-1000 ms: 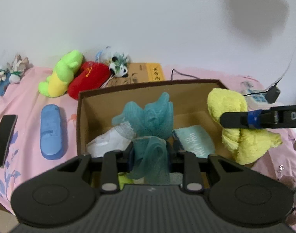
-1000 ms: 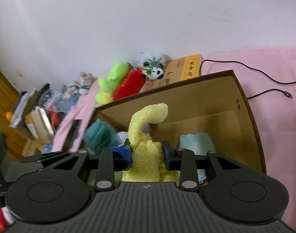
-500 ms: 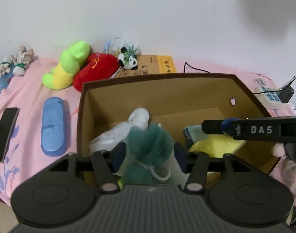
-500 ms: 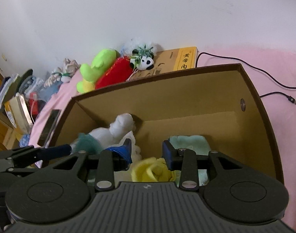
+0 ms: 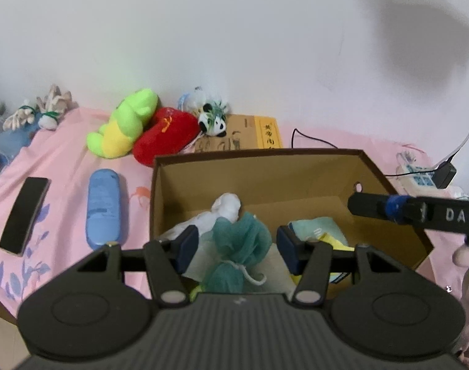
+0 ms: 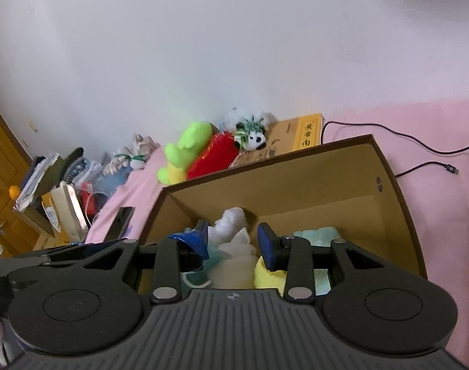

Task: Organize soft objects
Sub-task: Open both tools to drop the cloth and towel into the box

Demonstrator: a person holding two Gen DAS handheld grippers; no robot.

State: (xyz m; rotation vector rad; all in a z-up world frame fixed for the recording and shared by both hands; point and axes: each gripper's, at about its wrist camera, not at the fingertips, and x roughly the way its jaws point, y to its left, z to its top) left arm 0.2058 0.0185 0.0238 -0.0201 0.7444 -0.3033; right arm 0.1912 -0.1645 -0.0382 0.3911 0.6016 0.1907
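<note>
Two grippers over the cardboard box (image 5: 385, 178): left gripper (image 5: 237, 246) jaws spread, just opened, teal mesh puff (image 5: 240, 240) lying loose between; right gripper (image 6: 234, 243) jaws apart, just widened, yellow towel (image 6: 265, 273) dropped below. Both look freshly stowed.

Both wrist views look down, close, into one cardboard box (image 5: 296, 178)

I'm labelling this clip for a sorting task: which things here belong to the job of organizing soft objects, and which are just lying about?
Part of the job:
- brown cardboard box
- teal mesh bath pouf
- yellow fluffy towel
- white crumpled cloth
- green-and-yellow plush toy
- red plush cushion

Lying about:
- black phone
- blue oblong case
- yellow-covered book
- black cable
</note>
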